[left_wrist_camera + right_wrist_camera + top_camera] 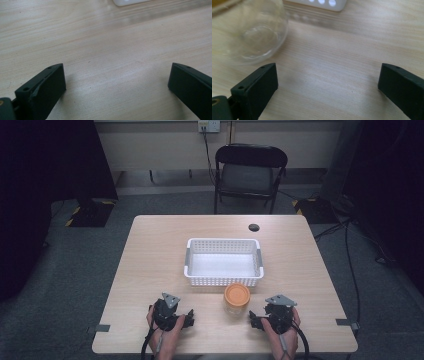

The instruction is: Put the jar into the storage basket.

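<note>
Both grippers rest on the table point(150, 250) with jaws spread wide and empty — the left gripper point(189, 320), the right gripper point(254, 319). The jar point(237, 298) with its orange lid stands between them, just before the white basket point(223, 261). Probably best to close on the clear body squarely, below the lid. No label is readable.

Both of the person's hands are resting low at the near edge of the table, each wrapped around a gripper, with the forearms coming in from below. The left gripper point(189, 319) is pointing toward the right gripper, its jaws standing wide apart with nothing between them, as its own view confirms point(117, 82). The right gripper point(253, 319) is pointing back toward the left one, its jaws likewise spread wide and gripping nothing point(328, 82). A cable is trailing back from each gripper along the wrist.
</note>
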Available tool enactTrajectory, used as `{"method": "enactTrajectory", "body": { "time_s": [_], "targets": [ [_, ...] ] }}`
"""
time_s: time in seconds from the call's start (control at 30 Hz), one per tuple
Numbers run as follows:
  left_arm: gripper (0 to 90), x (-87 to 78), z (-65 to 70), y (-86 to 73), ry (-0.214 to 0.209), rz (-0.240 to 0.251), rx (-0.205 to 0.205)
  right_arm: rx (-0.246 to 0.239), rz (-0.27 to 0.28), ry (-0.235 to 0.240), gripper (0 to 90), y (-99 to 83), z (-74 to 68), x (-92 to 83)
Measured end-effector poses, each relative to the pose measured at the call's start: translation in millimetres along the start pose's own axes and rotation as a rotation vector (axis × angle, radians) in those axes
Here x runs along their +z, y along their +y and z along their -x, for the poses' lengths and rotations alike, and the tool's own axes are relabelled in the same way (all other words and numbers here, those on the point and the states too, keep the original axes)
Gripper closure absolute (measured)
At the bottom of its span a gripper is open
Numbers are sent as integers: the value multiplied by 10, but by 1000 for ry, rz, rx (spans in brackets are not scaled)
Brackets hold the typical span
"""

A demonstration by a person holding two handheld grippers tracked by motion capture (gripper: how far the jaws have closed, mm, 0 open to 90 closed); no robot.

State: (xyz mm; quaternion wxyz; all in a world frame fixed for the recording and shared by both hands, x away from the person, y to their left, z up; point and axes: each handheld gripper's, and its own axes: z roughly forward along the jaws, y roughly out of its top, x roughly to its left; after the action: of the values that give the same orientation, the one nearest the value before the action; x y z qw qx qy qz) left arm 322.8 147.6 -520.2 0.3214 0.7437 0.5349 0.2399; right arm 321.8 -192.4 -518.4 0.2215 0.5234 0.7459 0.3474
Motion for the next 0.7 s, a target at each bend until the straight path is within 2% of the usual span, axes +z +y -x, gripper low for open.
{"method": "enactTrajectory", "body": {
  "time_s": [0.27,0.43,0.57,0.7],
  "targets": [
    [9,0,0,0,0,0,0,-4,59,31,17,18,-13,-207],
    [8,0,0,0,0,0,0,-28,89,67,17,27,-98,-327],
    [9,0,0,0,0,0,0,-60,136,106,16,92,-203,-439],
    [9,0,0,0,0,0,0,-110,147,137,18,161,-312,-529]
  ]
}}
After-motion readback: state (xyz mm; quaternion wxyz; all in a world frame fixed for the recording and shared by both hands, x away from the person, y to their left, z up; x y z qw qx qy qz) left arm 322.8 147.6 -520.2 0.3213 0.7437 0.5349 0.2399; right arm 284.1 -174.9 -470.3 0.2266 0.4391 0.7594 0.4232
